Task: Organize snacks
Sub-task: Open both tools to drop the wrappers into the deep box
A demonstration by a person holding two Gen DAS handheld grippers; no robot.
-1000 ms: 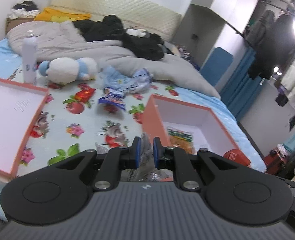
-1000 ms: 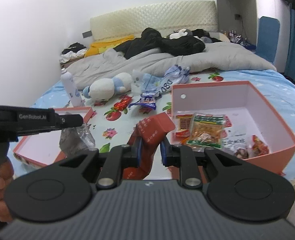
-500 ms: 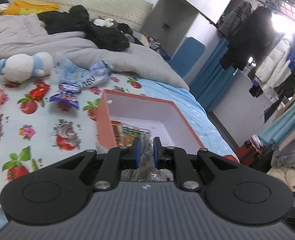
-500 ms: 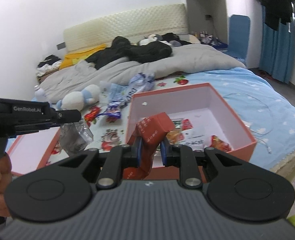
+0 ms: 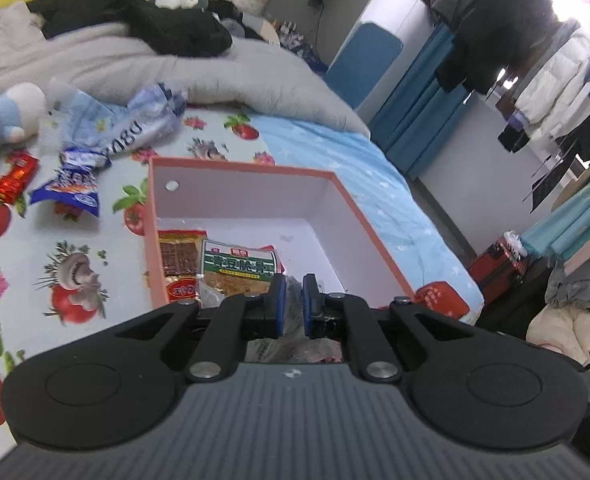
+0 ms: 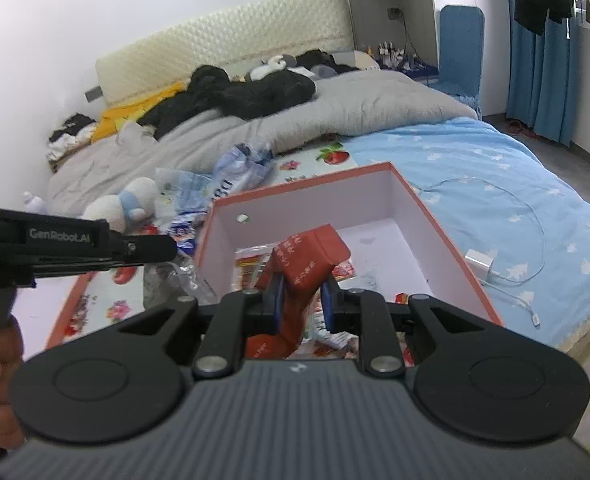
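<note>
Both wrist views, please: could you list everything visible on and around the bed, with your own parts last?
Box: one, orange outside, white inside, open on the bed.
Snack packets in box: several, red, green and yellow, on its floor.
Red snack pack: one, between the right gripper's pads, over the box.
Clear wrapper: one, in the left gripper's closing jaws.
Blue packets: several, on the fruit-print sheet beyond the box.
Red candy bar: one, left of them.
Plush toy: one, white and blue, by the grey duvet.
Charger and cable: one, white, right of the box.
Left gripper: black, blue pads.
Right gripper: black, blue pads.
</note>
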